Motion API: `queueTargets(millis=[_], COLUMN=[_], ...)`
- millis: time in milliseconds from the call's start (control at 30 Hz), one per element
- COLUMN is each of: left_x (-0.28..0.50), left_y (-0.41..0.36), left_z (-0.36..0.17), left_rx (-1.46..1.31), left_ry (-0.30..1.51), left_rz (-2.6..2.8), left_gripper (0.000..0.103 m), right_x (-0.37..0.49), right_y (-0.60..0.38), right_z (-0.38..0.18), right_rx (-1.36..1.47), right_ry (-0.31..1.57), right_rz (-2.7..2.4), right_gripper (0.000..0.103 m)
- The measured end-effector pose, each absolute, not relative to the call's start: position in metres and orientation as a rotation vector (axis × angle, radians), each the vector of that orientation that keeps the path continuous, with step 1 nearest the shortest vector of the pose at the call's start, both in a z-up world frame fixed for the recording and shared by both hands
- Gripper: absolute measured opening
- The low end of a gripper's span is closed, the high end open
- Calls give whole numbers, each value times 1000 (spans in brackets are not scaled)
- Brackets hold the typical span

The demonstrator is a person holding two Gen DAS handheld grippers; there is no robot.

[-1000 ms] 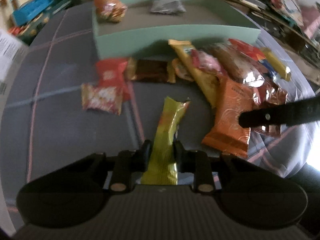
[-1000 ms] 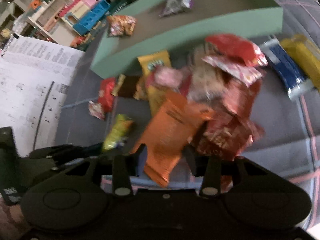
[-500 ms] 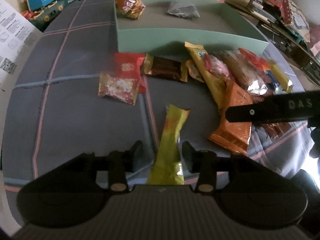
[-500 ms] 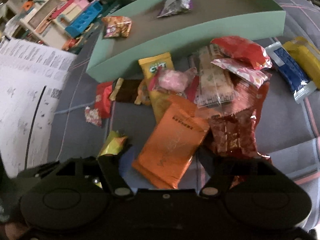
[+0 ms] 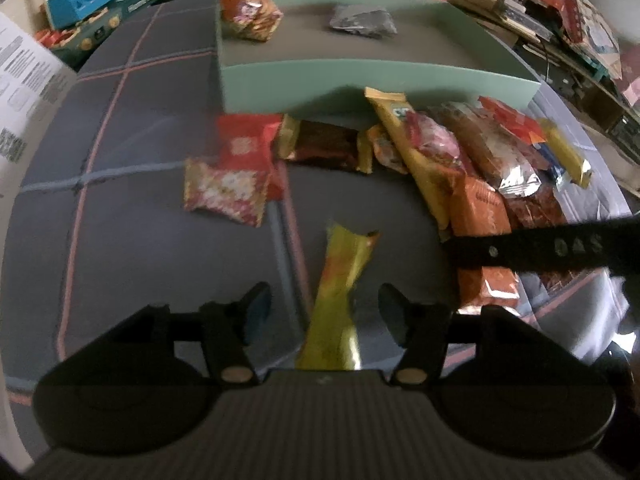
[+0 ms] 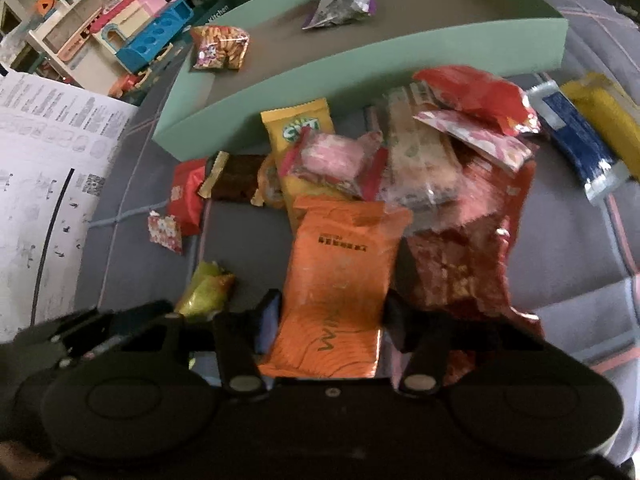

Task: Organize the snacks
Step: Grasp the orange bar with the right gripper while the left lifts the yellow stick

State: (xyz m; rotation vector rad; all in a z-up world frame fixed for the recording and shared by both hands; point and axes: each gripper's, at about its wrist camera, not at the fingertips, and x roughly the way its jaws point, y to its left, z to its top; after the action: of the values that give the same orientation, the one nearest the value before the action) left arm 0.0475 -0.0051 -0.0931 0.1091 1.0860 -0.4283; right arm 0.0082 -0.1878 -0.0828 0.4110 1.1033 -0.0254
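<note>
Left wrist view: left gripper spread wide, fingers either side of a yellow-green snack stick that lies lengthwise between them on the grey checked cloth, neither finger touching it. Toward the far edge of the cloth sits a mint-green tray; an orange snack bag in its far left corner, a grey packet mid-back. Along the tray's near wall: red packet, flowered packet overlapping it, brown bar. A heap of wrappers runs toward the right edge, with an orange pouch at its near end. One black finger of the other gripper crosses over that pouch. Right wrist view: right gripper open, its fingers flanking the near end of the orange pouch and close against its sides; cannot tell whether they press it. Yellow-green stick lies left of it, beside the left gripper's black body. Dark red bag just right of the pouch. Blue bar and yellow bar near the right edge. Tray beyond the heap, holding the same two packets. Printed sheet off the left edge.
</note>
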Motion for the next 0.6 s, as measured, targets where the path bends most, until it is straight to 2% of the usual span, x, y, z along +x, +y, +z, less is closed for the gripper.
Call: queueTargets(millis=[200, 233, 267, 300, 333, 600], left_x=[51, 51, 50, 50, 49, 41], left_y=[-24, -26, -28, -30, -32, -14], left_z=[-96, -96, -96, -95, -95, -79], left_rx=[138, 144, 151, 160, 175, 124], left_ry=[1076, 1073, 1068, 1063, 1058, 1027], left_rz=[-448, -451, -456, -460, -459, -444], left_gripper=[56, 51, 40, 33, 19, 19], right_x=[-5, -7, -8, -9, -10, -17], right_y=[-201, -203, -203, -204, -204, -206], right_z=[-75, -73, -72, -70, -69, -50], right_rx=[433, 435, 434, 433, 432, 447], right_ry=[1096, 1093, 1091, 1088, 1084, 1057], right_rz=[16, 20, 24, 29, 34, 103], right_gripper=[53, 53, 53, 53, 53, 51])
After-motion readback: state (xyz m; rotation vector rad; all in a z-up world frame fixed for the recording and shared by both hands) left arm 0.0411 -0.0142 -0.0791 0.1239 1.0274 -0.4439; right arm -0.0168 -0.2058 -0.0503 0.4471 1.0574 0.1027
